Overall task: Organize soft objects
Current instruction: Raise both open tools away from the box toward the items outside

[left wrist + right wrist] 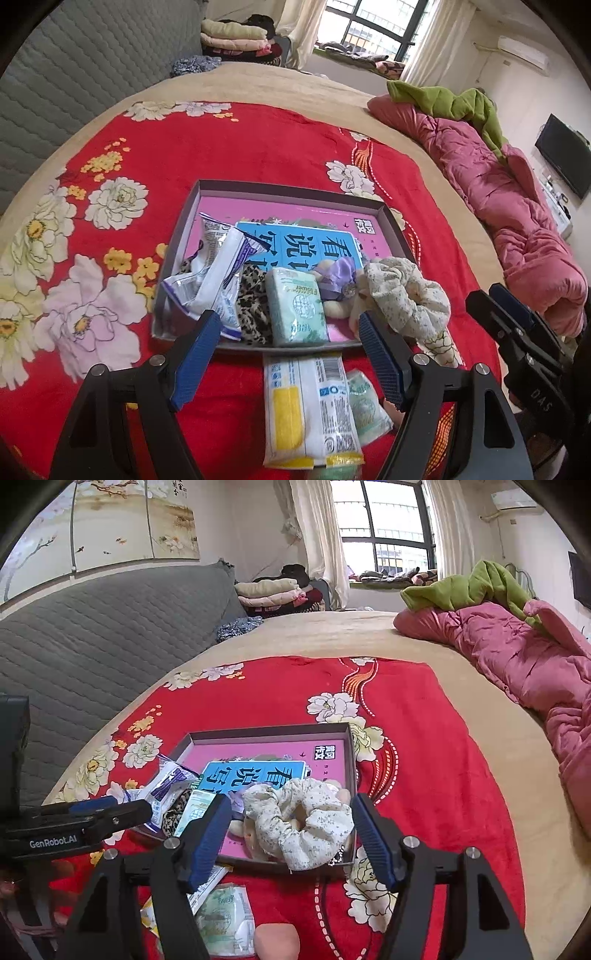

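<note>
Cream floral scrunchie (301, 821): draped over the near right corner of your grey tray (258, 186), ring lying roughly flat.
Long pack (308, 410): on the red blanket (229, 147) before the tray, long axis toward it.
Left gripper (286, 356): fingers spread wide, holding nothing.
Right gripper (291, 843): spread wide around the scrunchie, possibly not touching.
Count: two packs outside the tray.

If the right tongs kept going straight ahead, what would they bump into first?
Most likely the flowery scrunchie. It lies right between the open right tongs, draped over the near rim of the box. Depth is hard to judge, so the box edge under it might be touched at about the same time.
</note>
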`<state>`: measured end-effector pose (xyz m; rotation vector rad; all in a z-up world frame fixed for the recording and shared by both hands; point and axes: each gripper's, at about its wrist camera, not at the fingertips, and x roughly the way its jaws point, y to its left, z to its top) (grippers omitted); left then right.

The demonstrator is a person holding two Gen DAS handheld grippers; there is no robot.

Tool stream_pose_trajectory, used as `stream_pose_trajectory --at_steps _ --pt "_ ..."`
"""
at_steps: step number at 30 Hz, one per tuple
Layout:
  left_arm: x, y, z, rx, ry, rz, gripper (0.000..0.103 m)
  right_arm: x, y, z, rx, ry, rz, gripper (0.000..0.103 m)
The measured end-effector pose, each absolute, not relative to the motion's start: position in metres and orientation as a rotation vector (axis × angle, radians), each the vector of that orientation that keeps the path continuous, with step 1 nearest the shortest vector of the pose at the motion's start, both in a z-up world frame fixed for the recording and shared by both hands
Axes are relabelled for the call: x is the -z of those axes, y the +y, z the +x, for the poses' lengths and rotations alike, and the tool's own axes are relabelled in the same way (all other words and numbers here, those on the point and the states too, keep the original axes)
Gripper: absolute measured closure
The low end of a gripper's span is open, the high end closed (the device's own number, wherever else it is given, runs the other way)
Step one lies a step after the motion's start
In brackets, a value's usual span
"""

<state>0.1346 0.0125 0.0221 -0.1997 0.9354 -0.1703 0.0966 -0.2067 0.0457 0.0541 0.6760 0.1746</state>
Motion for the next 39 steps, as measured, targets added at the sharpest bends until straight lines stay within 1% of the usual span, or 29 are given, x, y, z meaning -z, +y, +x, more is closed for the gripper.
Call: stream_pose_trajectory --at_steps 13,17,39 --pt "-0.037 0.007 0.097 0.164 0.917 -0.148 0.025 -0.061 -0.205 0.075 -0.196 0.65 0.055 0.034" --pt "-0.04 0.005 0.087 0.159 0.912 -0.128 0.025 -0.064 -0.204 0.066 -0.209 0.647 0.048 0.032" --pt "-0.037 0.0 0.057 0.157 0.935 -0.109 0.025 -0.054 -0.209 0.039 -0.207 0.691 0.039 0.031"
